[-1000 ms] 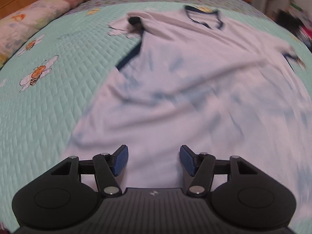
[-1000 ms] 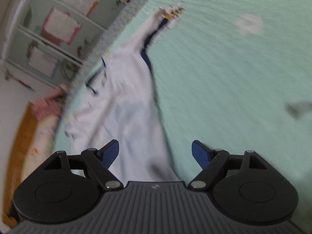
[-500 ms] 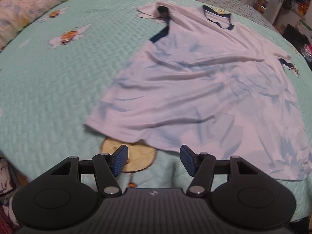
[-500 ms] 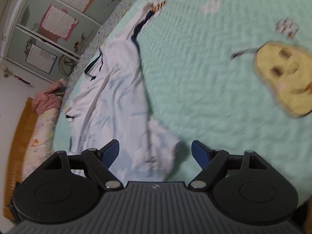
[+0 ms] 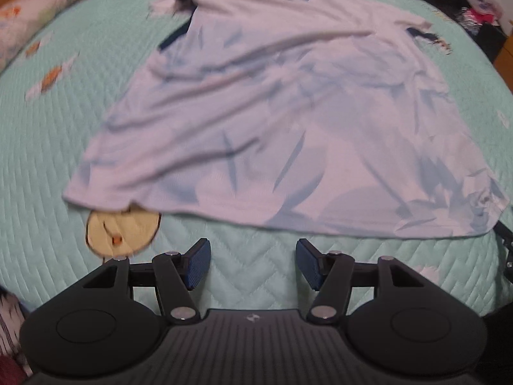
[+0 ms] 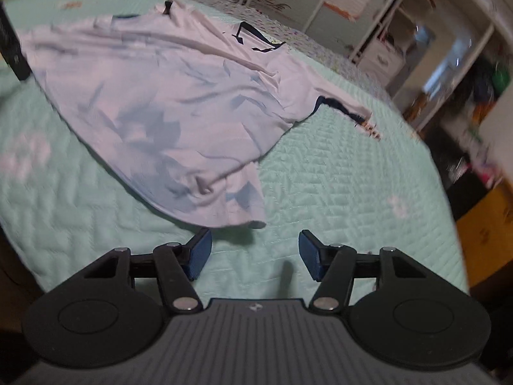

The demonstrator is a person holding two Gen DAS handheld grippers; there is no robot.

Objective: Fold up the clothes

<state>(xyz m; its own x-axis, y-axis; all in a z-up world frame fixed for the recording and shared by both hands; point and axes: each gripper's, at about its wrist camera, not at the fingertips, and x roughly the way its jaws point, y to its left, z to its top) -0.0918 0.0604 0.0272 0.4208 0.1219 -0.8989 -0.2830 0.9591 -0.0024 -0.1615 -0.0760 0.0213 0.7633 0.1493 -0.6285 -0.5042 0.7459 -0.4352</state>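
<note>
A white short-sleeved shirt point(image 5: 272, 106) with navy collar and sleeve trim and pale blue print lies spread face up on a mint quilted bedspread point(image 5: 38, 147), hem toward me. My left gripper point(image 5: 253, 264) hovers open just short of the hem's middle, nothing between its blue pads. In the right wrist view the same shirt point(image 6: 160, 106) lies wrinkled, its lower corner point(image 6: 247, 215) just ahead of my right gripper point(image 6: 255, 255). That gripper is open too and holds nothing.
A yellow round print point(image 5: 123, 232) on the bedspread shows under the hem's left corner. Pillows point(image 5: 35, 9) lie at the far left by the headboard. White shelving and cupboards point(image 6: 362, 9) stand beyond the bed, with dark clutter point(image 6: 481, 96) at the right.
Both grippers have pulled back off the shirt toward the bed's near edge. The right view has swung round from a tilted sideways look to face the shirt's lower corner.
</note>
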